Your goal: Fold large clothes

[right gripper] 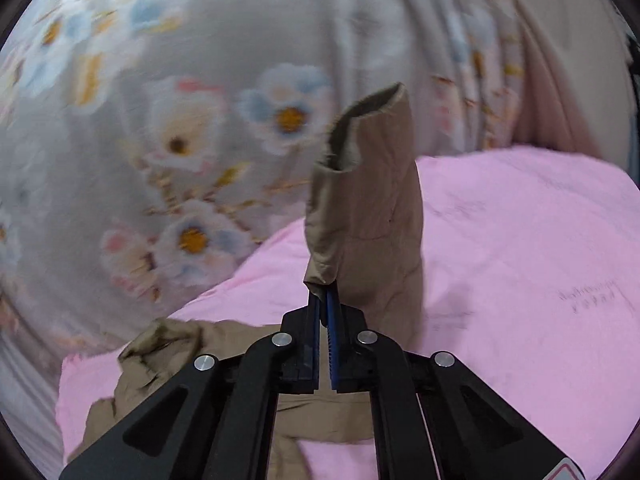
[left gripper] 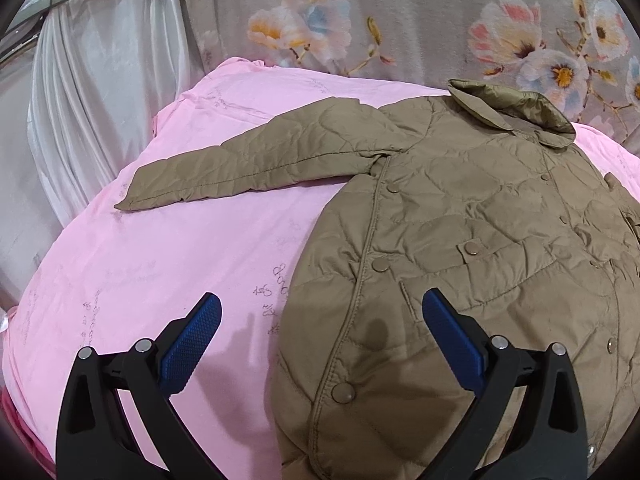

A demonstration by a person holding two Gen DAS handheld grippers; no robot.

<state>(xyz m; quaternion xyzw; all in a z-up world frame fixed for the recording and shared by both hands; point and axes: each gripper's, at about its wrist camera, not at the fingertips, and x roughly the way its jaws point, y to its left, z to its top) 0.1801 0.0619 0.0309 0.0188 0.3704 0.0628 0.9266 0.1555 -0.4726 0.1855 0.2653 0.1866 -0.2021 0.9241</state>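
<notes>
A tan quilted jacket [left gripper: 460, 220] lies front-up on a pink quilt [left gripper: 160, 248], collar at the far side and one sleeve [left gripper: 248, 164] stretched out to the left. My left gripper [left gripper: 320, 320] hovers open over the jacket's near left edge, nothing between its blue pads [left gripper: 192, 340]. In the right wrist view my right gripper [right gripper: 324, 300] is shut on the other sleeve [right gripper: 372, 208], which stands lifted off the quilt with its cuff opening uppermost. The jacket's body [right gripper: 168, 360] shows bunched below the right gripper.
A grey floral blanket [left gripper: 400, 20] hangs behind the bed. White satin drapery [left gripper: 100, 80] falls at the far left. The pink quilt [right gripper: 520, 260] spreads out to the right of the lifted sleeve.
</notes>
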